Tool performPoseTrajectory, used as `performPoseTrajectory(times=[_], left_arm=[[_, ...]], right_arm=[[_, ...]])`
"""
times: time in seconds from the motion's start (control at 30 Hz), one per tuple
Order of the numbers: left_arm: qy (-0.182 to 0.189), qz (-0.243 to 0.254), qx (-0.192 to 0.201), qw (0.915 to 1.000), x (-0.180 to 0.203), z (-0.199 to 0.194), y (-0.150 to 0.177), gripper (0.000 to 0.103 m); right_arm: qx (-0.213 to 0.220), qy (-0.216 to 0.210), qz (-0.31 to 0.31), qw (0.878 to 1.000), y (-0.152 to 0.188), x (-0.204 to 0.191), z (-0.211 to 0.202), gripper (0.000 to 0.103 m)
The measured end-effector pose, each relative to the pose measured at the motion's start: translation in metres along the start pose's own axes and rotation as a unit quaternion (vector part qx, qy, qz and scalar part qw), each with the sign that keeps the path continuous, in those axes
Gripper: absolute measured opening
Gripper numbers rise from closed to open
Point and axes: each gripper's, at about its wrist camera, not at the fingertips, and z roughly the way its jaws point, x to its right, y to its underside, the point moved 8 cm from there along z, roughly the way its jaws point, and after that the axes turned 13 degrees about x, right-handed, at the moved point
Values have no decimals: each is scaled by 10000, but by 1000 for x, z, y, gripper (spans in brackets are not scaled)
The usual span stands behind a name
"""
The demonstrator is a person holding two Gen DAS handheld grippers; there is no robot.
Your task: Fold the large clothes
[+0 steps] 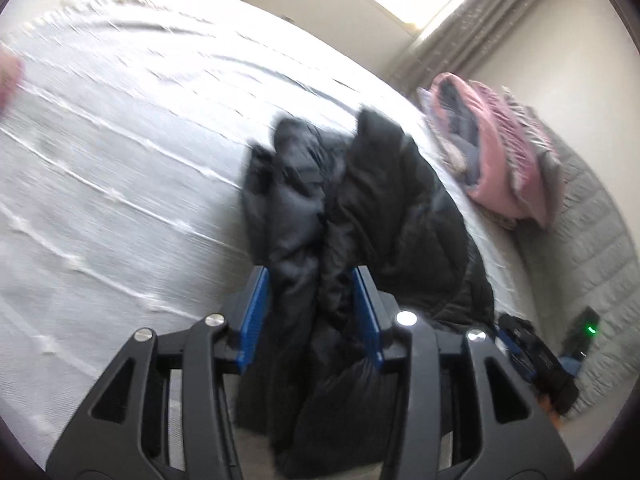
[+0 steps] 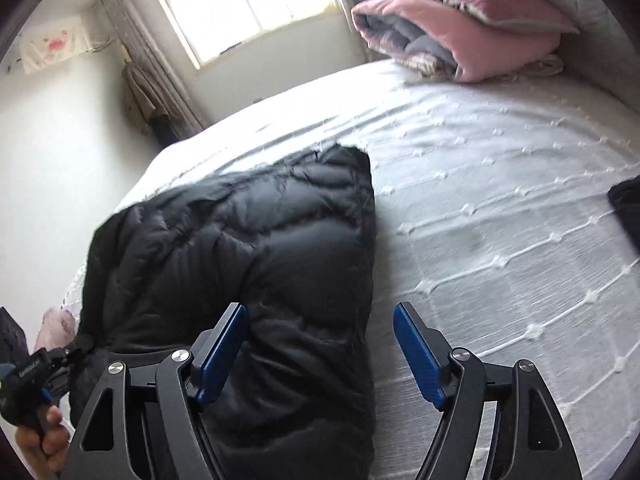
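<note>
Both tongs spread: left tongs [image 1: 312,304] straddle the black quilted puffer jacket [image 1: 360,200] bunched on the white bed [image 1: 120,160]; right tongs [image 2: 320,344] hover over its edge, empty.

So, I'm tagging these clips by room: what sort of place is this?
A bedroom, most likely. A wide bed with a white textured cover fills the view, a folded pink quilt sits at its far end, and a curtained window lights the room.

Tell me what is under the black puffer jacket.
The black puffer jacket lies on the white bedspread, which shows all around it. Whatever else might lie beneath is covered by the jacket and cannot be seen.
</note>
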Motion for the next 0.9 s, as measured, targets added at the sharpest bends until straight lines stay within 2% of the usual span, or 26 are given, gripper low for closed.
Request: performPoseTrajectory(times=[0.07, 0.2, 0.23, 0.27, 0.3, 0.33, 0.37, 0.43, 0.53, 0.6, 0.7, 0.77, 0.83, 0.9], left_arm=[[-317, 200, 201, 9991, -3, -28, -14, 44], [-464, 614, 499, 9958, 20, -79, -21, 46], [-505, 759, 600, 9940, 31, -96, -17, 50], [-537, 872, 663, 9925, 45, -104, -13, 60], [-575, 1007, 744, 9905, 57, -112, -8, 66], [-625, 1123, 840, 9881, 60, -124, -2, 78], [-725, 1271, 956, 9846, 60, -134, 3, 83], [-1061, 1740, 1069, 9732, 62, -149, 21, 84], [-1538, 1987, 1245, 9599, 51, -170, 40, 84], [-1561, 1938, 1261, 9603, 49, -179, 50, 85], [-1356, 1969, 1075, 9650, 57, -190, 72, 90], [-1287, 2179, 989, 9624, 66, -196, 86, 92], [-1247, 2393, 1054, 9571, 73, -199, 95, 100], [-1203, 2494, 1107, 9545, 77, -200, 105, 102]], right_arm=[[-36, 37, -88, 9999, 1, -7, -19, 77], [182, 177, -72, 9997, 9, -14, -59, 77], [191, 195, -3, 9996, 14, -17, -67, 79], [43, 253, -68, 9996, 24, -26, -76, 79], [-57, 264, -297, 9992, 31, -39, -85, 79], [7, 201, -730, 9971, 34, -57, -96, 79], [181, 141, -1108, 9936, 36, -71, -109, 79], [440, 162, -1540, 9870, 43, -89, -136, 83], [696, 91, -1630, 9841, 58, -107, -175, 83], [794, 63, -1508, 9853, 66, -109, -195, 84], [845, 172, -1503, 9849, 82, -109, -219, 87], [744, 295, -1509, 9853, 94, -106, -230, 87], [668, 333, -1429, 9869, 105, -101, -238, 87], [645, 347, -1333, 9884, 112, -97, -245, 88]])
